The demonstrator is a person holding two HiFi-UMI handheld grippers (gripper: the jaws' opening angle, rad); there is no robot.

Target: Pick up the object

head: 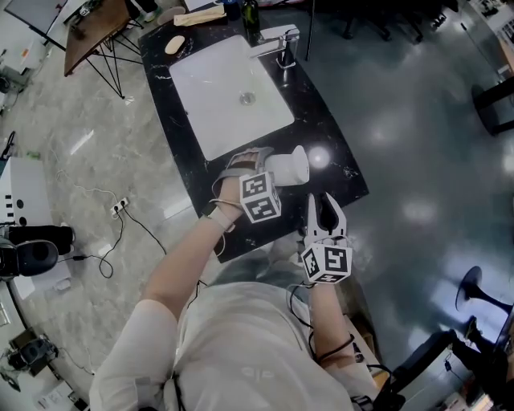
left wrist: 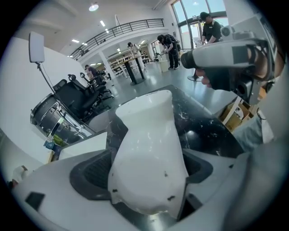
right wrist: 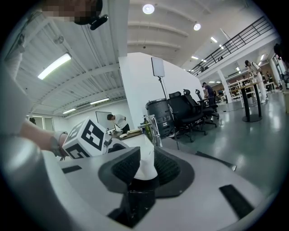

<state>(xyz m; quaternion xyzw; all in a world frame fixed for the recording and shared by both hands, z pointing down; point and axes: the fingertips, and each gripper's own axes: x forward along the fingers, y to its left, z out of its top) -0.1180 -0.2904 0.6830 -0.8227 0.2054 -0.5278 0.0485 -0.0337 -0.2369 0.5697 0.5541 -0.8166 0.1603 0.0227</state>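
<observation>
Object: white vase (head: 293,166), narrow at the neck, flared at the mouth. It lies on its side in the left gripper (head: 271,168), mouth pointing away from the hand, over the near right end of the black marble countertop (head: 329,136), just beside the corner of the white sink (head: 217,104).

Left gripper view: the two jaws press against the wide lower body of the vase (left wrist: 149,158), one pad on each flank. Judgement: gripping the broad part rather than the neck gives the pads more surface and keeps the flare from slipping through. No view settles whether the vase is clear of the stone or brushing it. The pick looks made or nearly so.

Right gripper (head: 325,210): hangs near the counter's front edge, nose toward the vase but apart from it. Right gripper view: pads (right wrist: 124,164) stand a narrow gap apart with nothing caught between them; something white shows beyond the gap. Judgement: it is idling as a spare, not sharing the load.

Surface: polished dark stone with pale veining, hard and slick, so a dropped vase would likely chip. A faucet (head: 277,44) and a green bottle (head: 251,16) sit at the far end.

Room: glossy grey floor, a wooden table (head: 96,28), office chairs (left wrist: 74,97), and people standing at high tables far off.
</observation>
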